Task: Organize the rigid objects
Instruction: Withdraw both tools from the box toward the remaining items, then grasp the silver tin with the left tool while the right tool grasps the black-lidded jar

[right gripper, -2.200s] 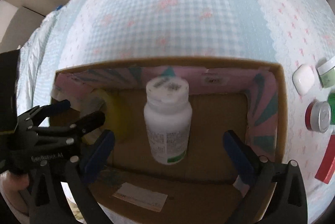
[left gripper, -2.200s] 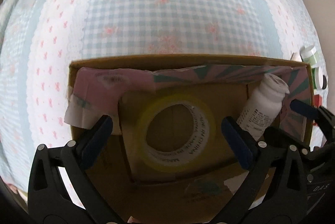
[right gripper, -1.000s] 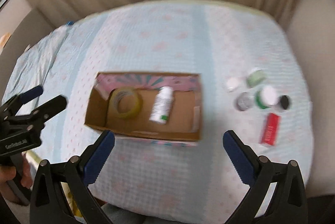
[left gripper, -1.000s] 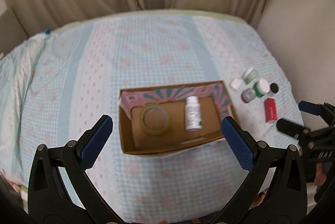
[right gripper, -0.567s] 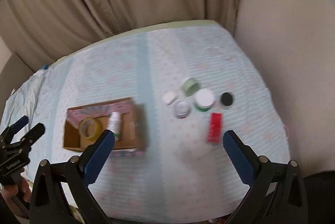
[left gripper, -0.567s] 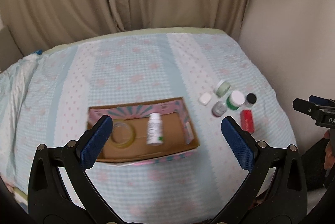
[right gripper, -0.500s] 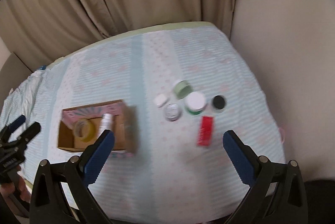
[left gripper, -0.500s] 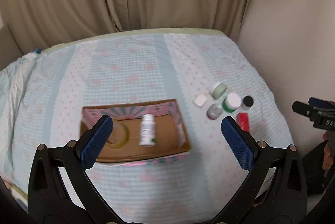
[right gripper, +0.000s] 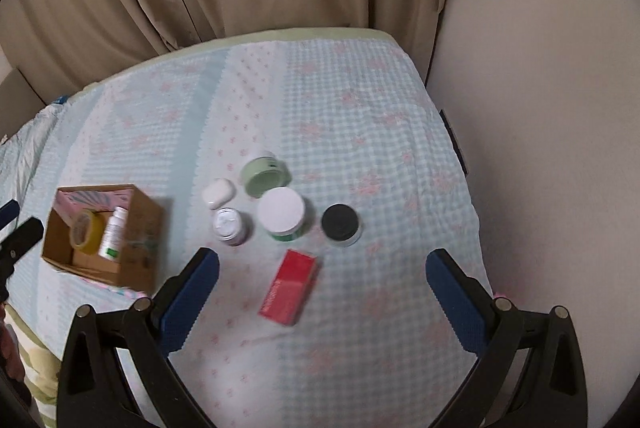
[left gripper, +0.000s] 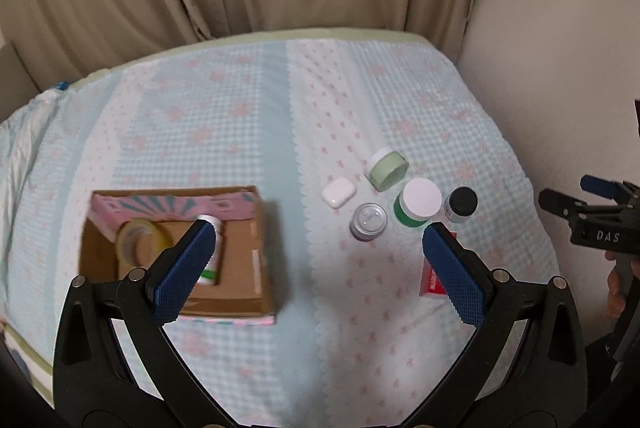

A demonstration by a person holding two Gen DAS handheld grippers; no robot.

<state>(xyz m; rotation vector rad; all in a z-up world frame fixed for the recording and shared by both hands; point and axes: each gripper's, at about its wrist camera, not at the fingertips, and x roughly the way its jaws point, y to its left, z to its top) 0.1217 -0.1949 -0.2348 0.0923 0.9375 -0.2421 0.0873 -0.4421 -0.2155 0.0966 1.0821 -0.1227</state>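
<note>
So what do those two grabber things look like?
Both the left gripper and the right gripper are black frames shaped like a wide V, with round silver bolts. Their jaws end in dark blue pads with a bumpy, dotted texture. Seen from the left wrist, the right gripper's black side carries white letters reading "DAS".

Soft, even indoor light with faint shadows and no glare; both views look slightly motion-blurred, edges bent by fisheye, corners vignetted black.

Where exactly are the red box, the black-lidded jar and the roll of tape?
red box [right gripper: 290, 287], right wrist view, middle of its top face
black-lidded jar [right gripper: 340, 221], right wrist view, centre of its lid
roll of tape [right gripper: 85, 231], right wrist view, its yellow rim
</note>
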